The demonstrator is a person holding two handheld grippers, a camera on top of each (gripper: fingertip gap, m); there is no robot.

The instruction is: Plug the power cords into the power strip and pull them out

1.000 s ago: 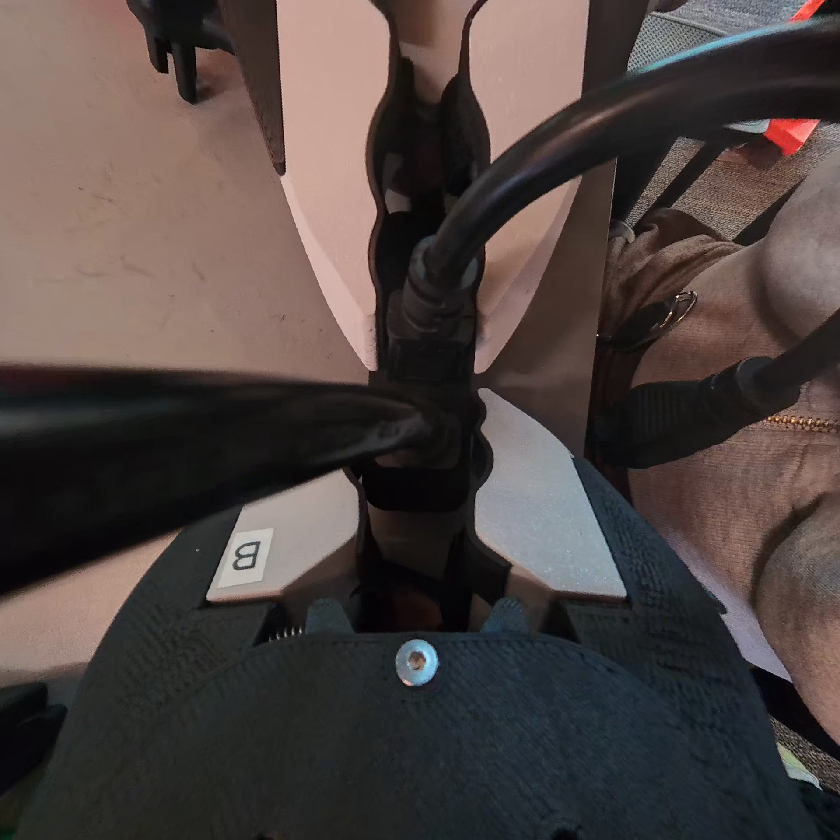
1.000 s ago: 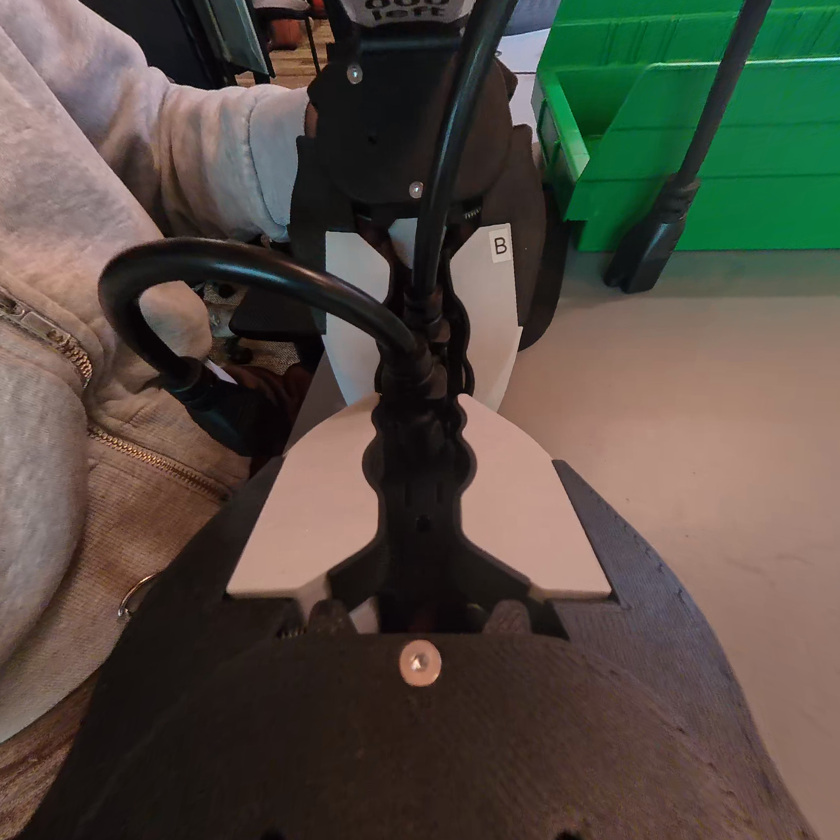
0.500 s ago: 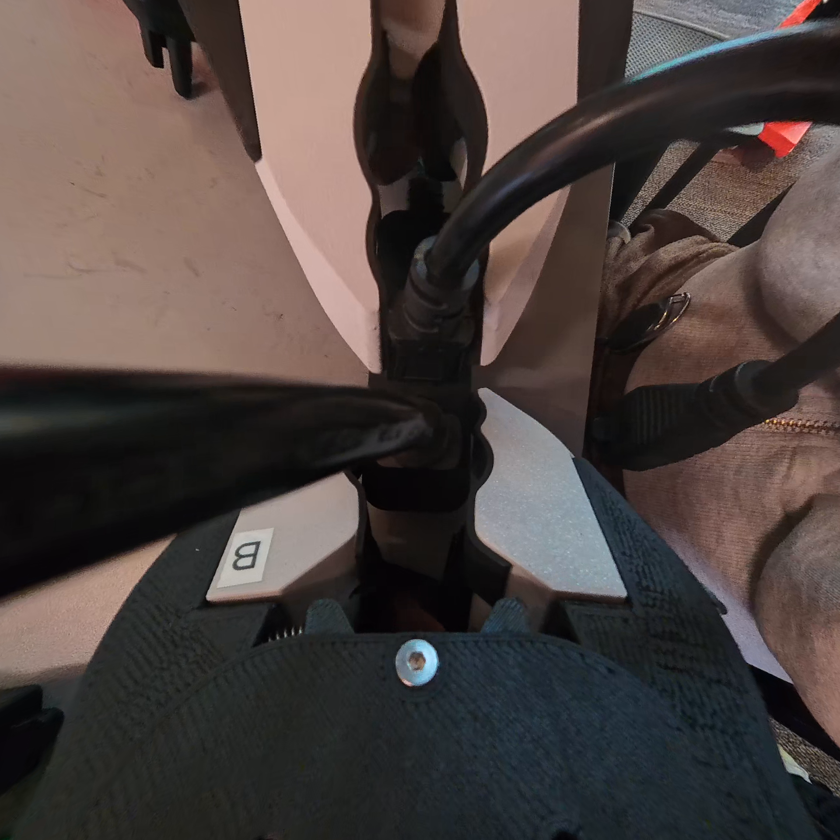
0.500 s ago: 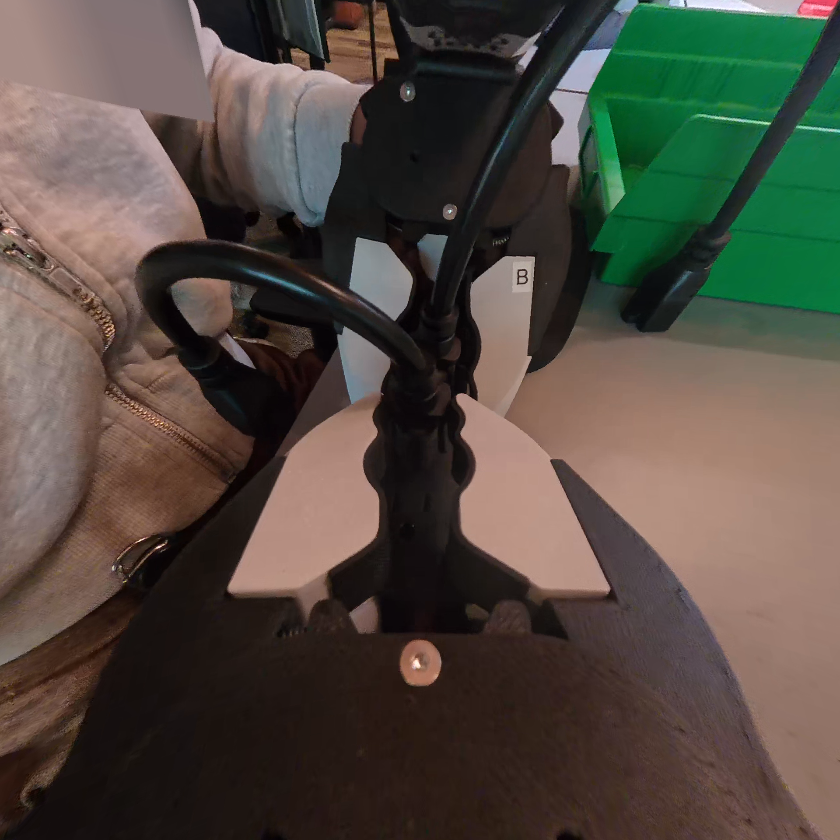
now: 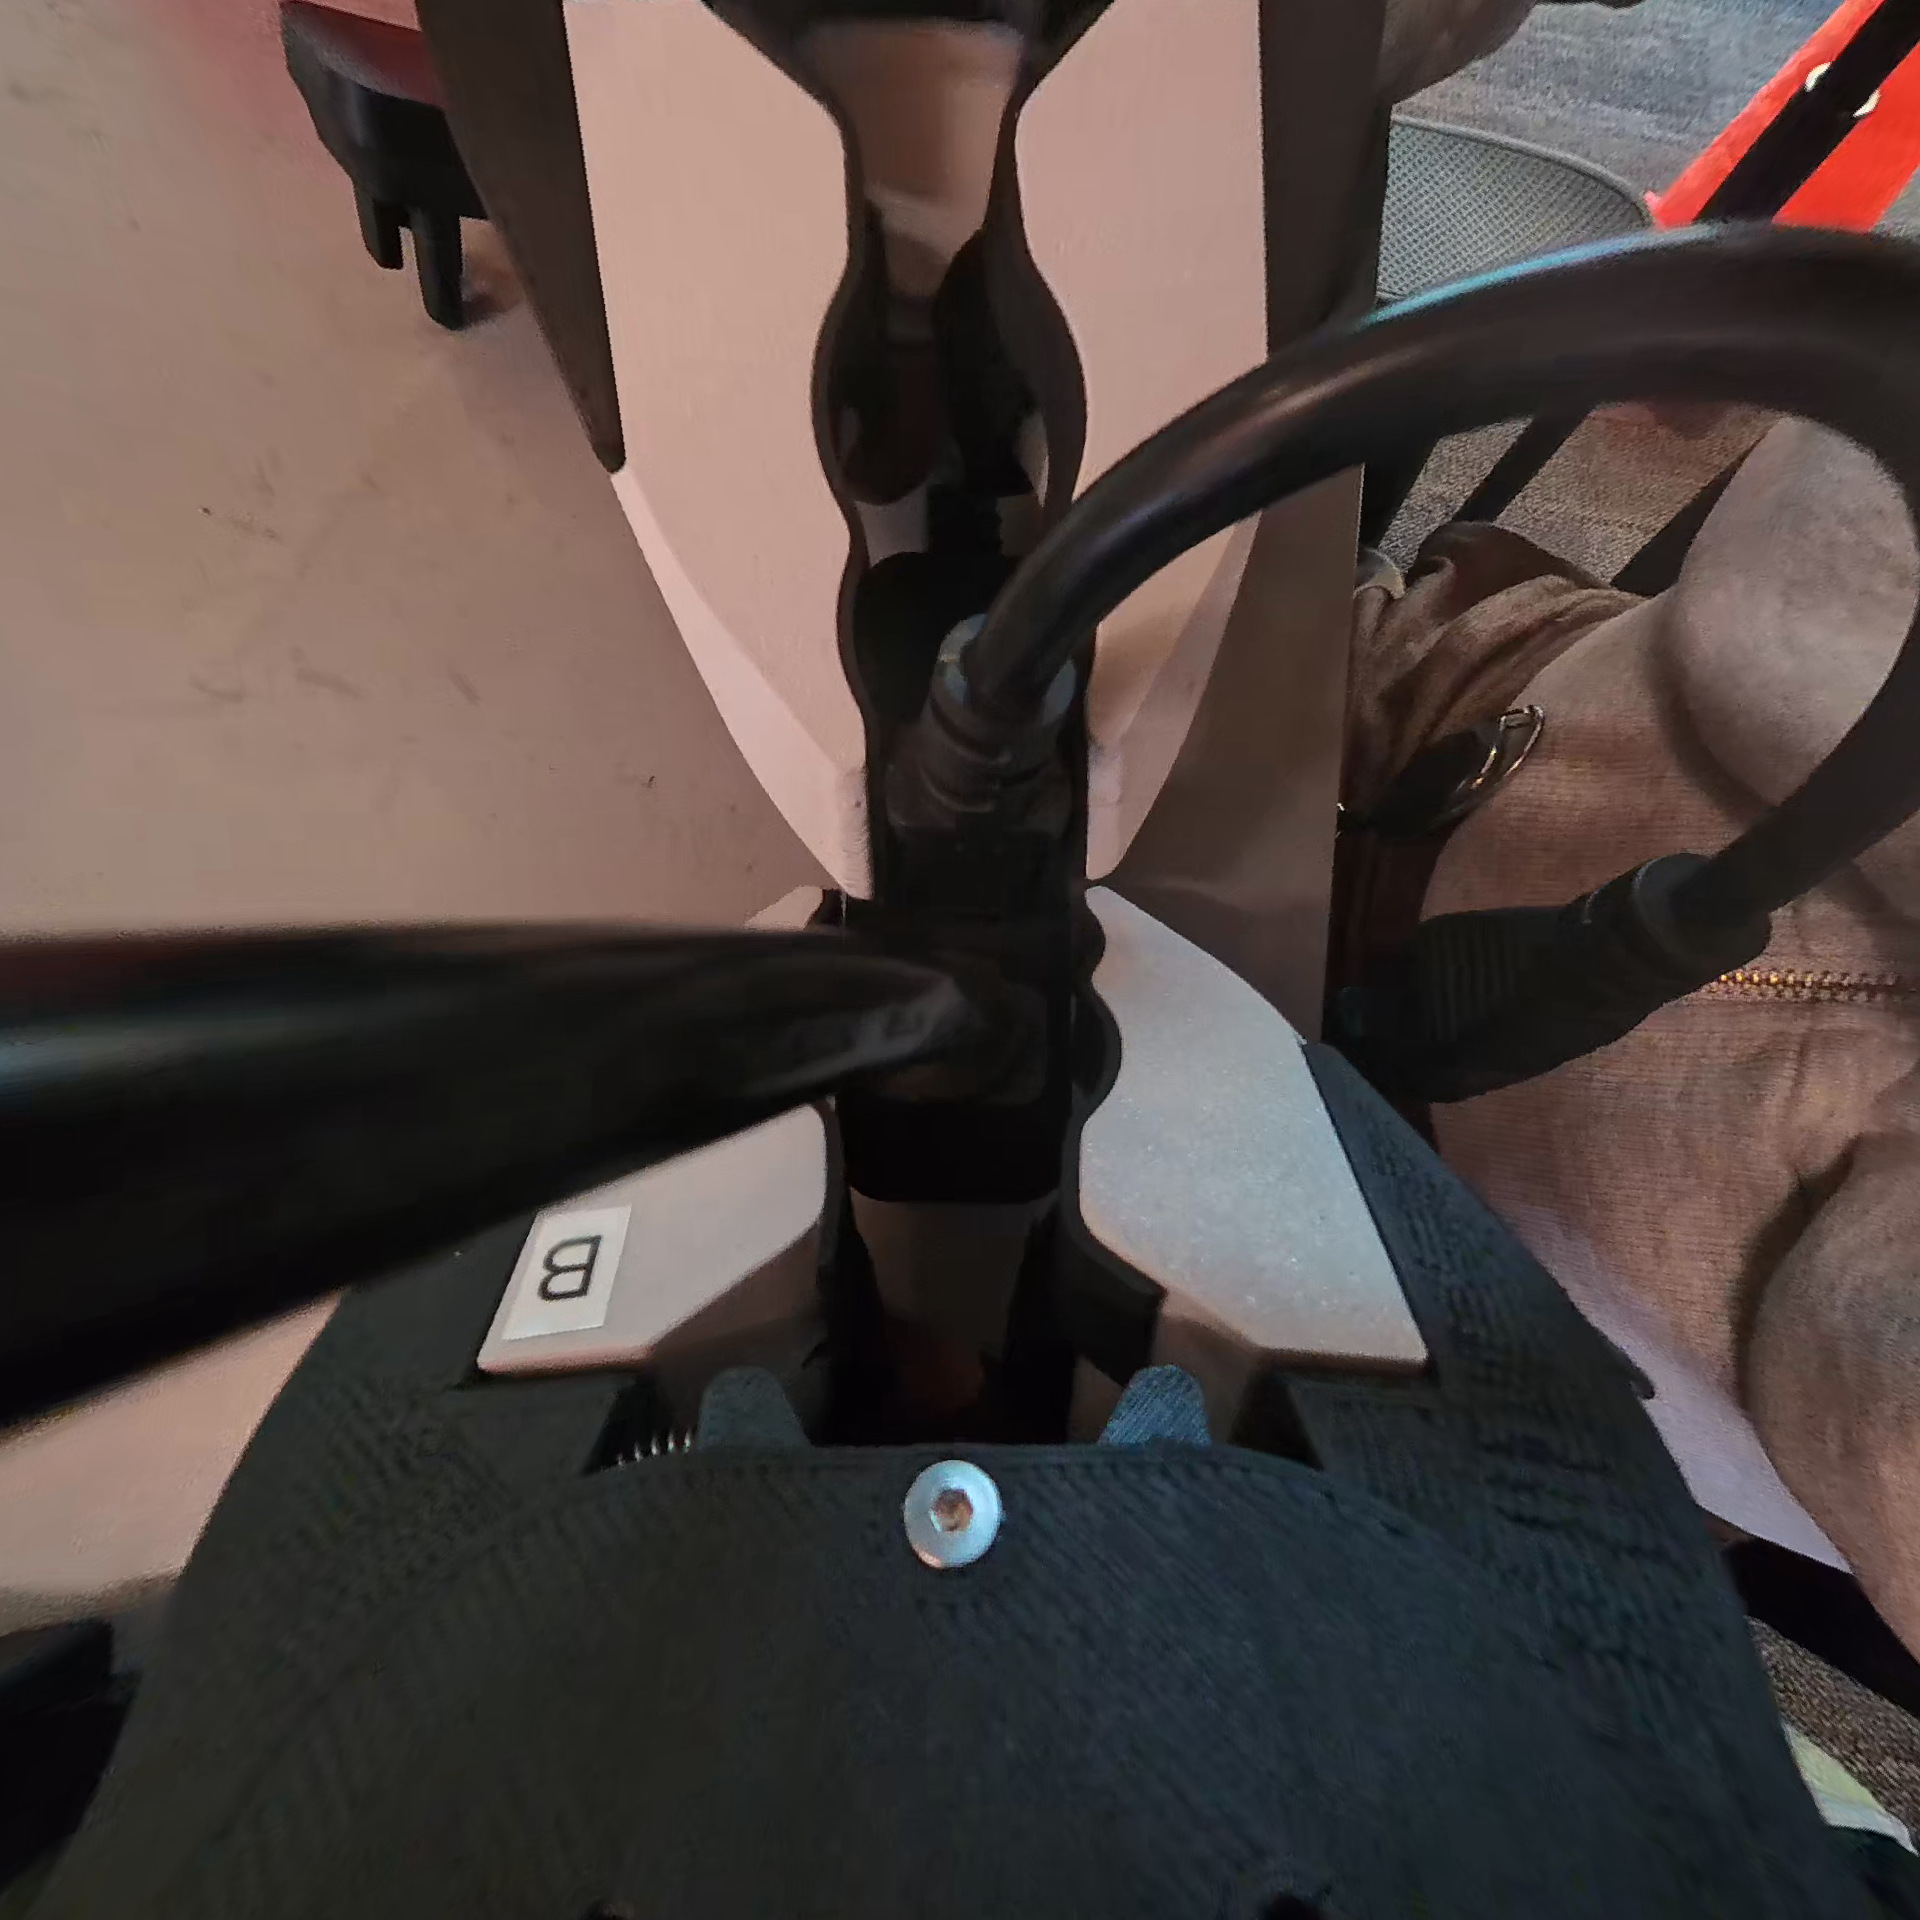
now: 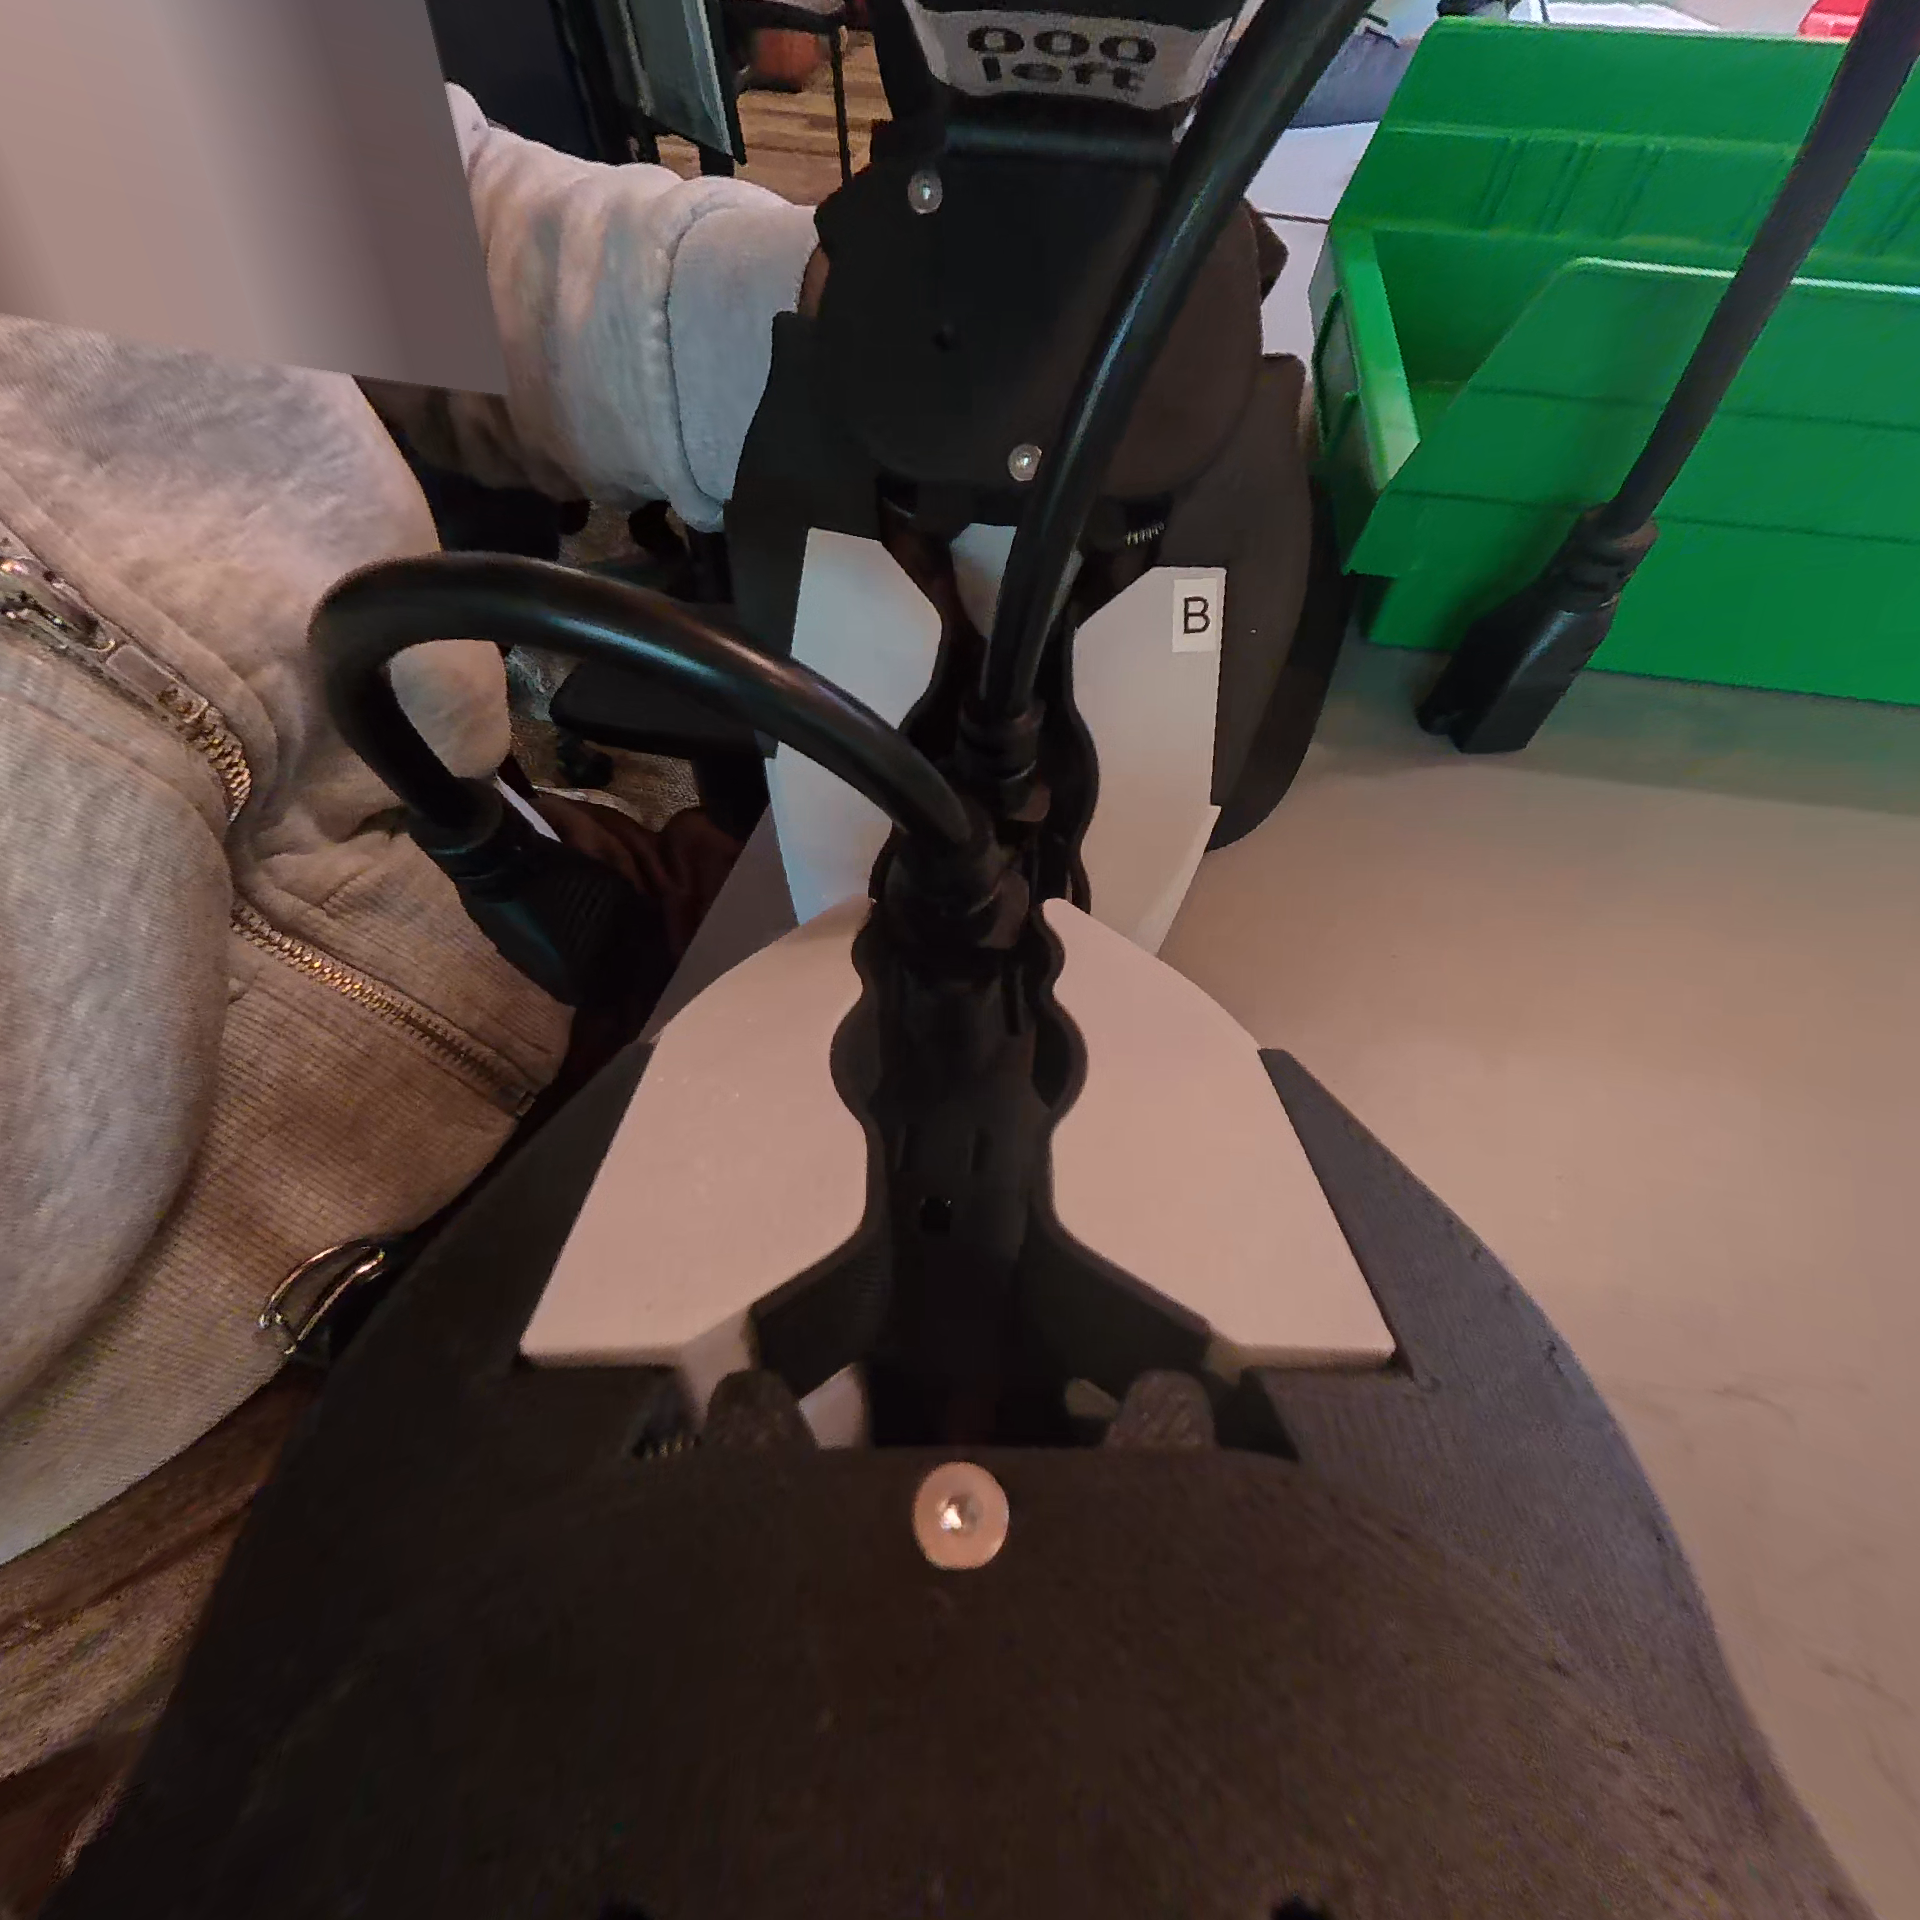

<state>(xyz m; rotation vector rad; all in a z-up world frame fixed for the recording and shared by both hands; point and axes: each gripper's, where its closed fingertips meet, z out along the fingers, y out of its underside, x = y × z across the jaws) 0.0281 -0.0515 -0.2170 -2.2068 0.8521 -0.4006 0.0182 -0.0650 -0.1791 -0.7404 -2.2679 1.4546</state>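
Grippers nose to nose above table (image 6: 1558,1039). Left gripper (image 5: 961,997) clamped on black connector (image 5: 956,1132); right gripper (image 6: 961,914) clamped on mating plug (image 6: 951,1039). Looks joined or nearly joined; can't tell. No power strip visible. Spare plug (image 6: 1527,665) waits by green bin (image 6: 1662,364).

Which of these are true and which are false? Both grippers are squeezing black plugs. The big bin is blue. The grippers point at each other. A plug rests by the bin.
1. Both grippers, left and right, are squeezing black plugs: true.
2. The big bin is blue: false, it is green.
3. The grippers point at each other: true, tip to tip.
4. A plug rests by the bin: true, a third plug on the table.
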